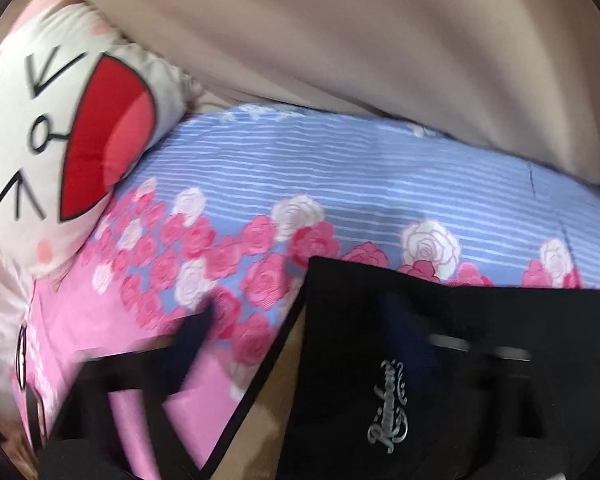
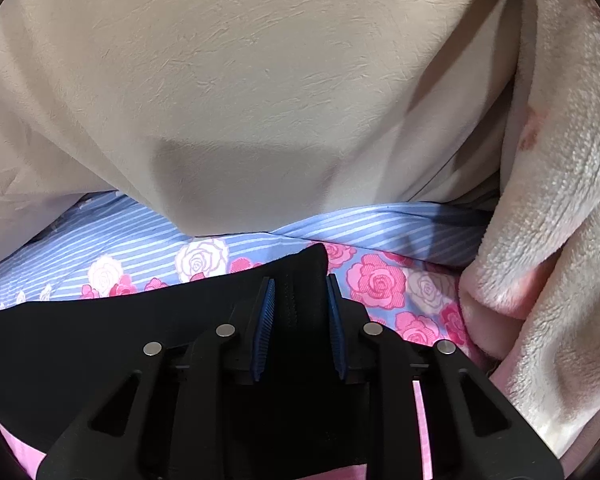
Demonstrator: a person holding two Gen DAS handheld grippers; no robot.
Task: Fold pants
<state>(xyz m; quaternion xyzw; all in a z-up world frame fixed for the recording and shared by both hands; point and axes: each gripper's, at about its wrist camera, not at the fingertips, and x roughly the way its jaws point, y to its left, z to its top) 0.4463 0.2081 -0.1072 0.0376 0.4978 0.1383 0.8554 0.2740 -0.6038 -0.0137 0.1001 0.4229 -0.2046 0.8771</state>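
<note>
I see the pants (image 2: 100, 332) as matt black cloth with a shiny silver logo (image 1: 388, 408). The right gripper (image 2: 300, 304) looks like matt black plastic with ribbed blue pads (image 2: 265, 328) and bright metal pins (image 2: 153, 348); the blanket (image 2: 560, 208) is fuzzy fleece

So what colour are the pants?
Black pants, with a silver logo; it shows best in the left wrist view.

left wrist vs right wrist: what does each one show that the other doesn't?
Only the left wrist view shows the white cartoon-face pillow with a red mouth and the silver script logo on the black pants. Only the right wrist view shows the fluffy cream-pink blanket and the right gripper, sharp, its blue pads flanking a pants fold. Both show the black pants, the blue-striped sheet with pink roses and the beige fabric behind. The left gripper is blurred.
</note>
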